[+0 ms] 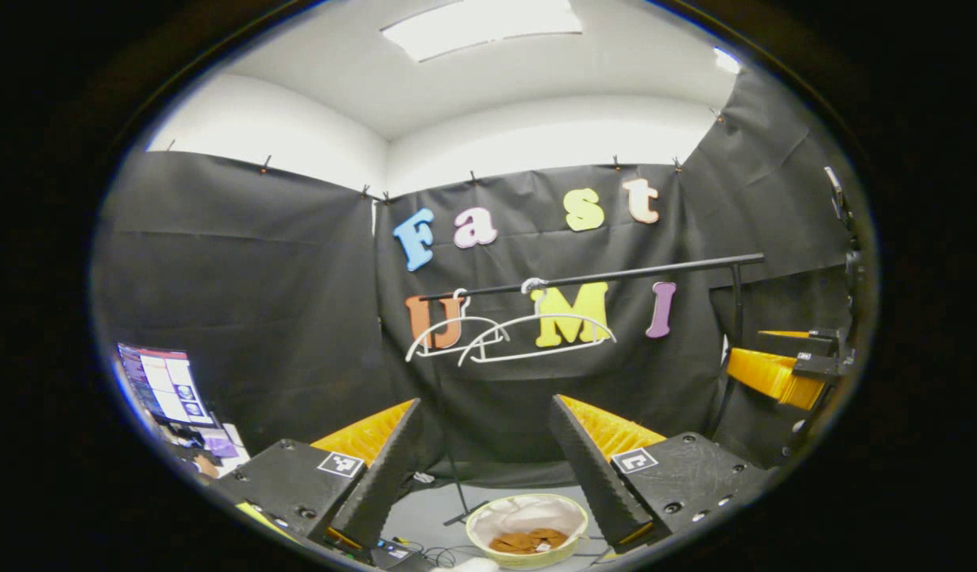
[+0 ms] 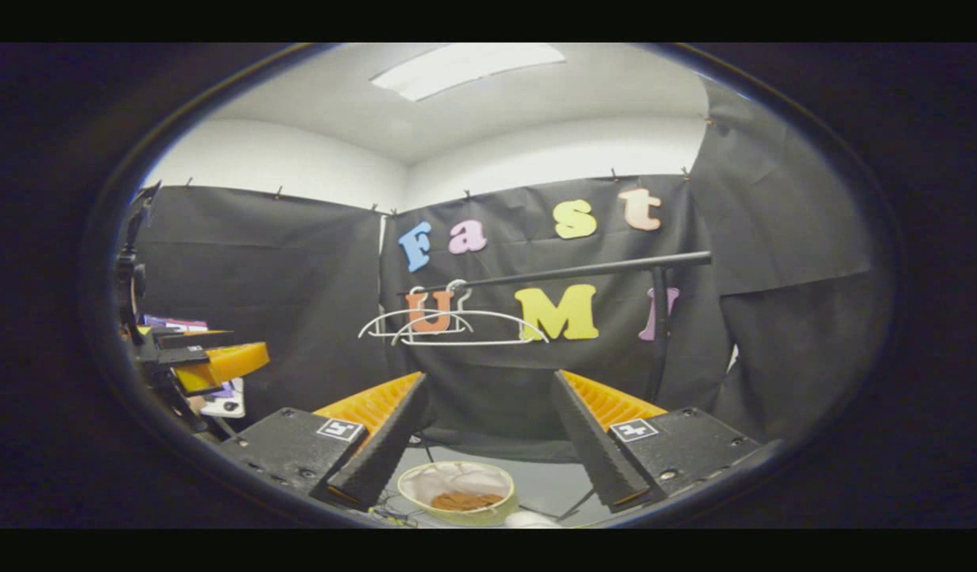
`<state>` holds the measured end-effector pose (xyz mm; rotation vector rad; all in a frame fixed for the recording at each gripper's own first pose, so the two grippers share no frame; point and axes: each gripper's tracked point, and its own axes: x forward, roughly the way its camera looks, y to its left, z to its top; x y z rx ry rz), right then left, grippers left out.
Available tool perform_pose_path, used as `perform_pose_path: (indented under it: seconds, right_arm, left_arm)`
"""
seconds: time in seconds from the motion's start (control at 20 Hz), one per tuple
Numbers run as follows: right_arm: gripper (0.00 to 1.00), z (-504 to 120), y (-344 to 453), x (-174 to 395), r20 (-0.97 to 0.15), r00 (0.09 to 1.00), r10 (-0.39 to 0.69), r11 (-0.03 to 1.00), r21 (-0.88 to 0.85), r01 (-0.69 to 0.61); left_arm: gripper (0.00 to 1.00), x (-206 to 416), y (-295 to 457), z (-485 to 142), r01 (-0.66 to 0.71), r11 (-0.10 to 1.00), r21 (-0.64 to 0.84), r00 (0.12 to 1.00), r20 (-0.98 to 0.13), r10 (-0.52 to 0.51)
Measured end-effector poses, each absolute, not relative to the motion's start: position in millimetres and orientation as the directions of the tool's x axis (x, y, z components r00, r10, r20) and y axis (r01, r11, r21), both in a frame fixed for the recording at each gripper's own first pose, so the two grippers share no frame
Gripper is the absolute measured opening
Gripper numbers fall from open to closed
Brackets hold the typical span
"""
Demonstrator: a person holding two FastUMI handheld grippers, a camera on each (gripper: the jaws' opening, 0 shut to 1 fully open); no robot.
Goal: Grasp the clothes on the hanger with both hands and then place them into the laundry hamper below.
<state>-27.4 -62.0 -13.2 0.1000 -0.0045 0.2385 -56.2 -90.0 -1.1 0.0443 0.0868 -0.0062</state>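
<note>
Left gripper view. Two fingers of the left claw (image 1: pixel 488 469) rise from the lower edge, spread wide apart with nothing between them. Between and below them, at bottom centre, stands one laundry hamper (image 1: pixel 527 530), round with a pale rim and white lining; one brown garment (image 1: pixel 528 542) lies inside it. At mid-frame one dark rail (image 1: pixel 615 275) carries two white hangers (image 1: pixel 536 338), both bare. The right claw (image 1: pixel 782 369) appears at the right edge; whether its fingers are apart or together cannot be told from here. One lit monitor (image 1: pixel 164 383) sits at lower left.

Right gripper view. Two fingers of the right claw (image 2: pixel 488 449) frame the lower centre, held apart and empty. One hamper (image 2: pixel 457 492) with brown cloth (image 2: pixel 461 501) inside sits at bottom centre. One rail (image 2: pixel 568 274) crosses mid-frame with two bare hangers (image 2: pixel 449 326) left of centre. The left claw (image 2: pixel 210 361) shows at the left edge.

Judgement: with both hangers stripped and clothing in the hamper, the task looks complete; nothing visibly remains.
</note>
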Motion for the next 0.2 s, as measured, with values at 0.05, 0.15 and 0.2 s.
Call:
perform_pose_path:
  seconds: [0.05, 0.15, 0.2]
  right_arm:
    - [1.00, -15, -63, -31, 0.016, 0.972, 0.233, 0.966, 0.109, -0.233]
    - [0.98, -19, -67, -37, -0.001, 0.978, 0.208, 0.971, 0.121, -0.206]
    - [0.99, -19, -70, -39, -0.004, 0.982, 0.190, 0.974, 0.127, -0.188]
  left_arm:
    - [0.99, -62, -86, -2, -0.001, 0.999, 0.051, 0.996, -0.091, 0.005]
    - [0.99, -72, -79, -2, -0.018, 0.998, 0.066, 0.996, -0.085, 0.024]
    - [0.99, -76, -74, -3, -0.023, 0.997, 0.071, 0.996, -0.082, 0.028]
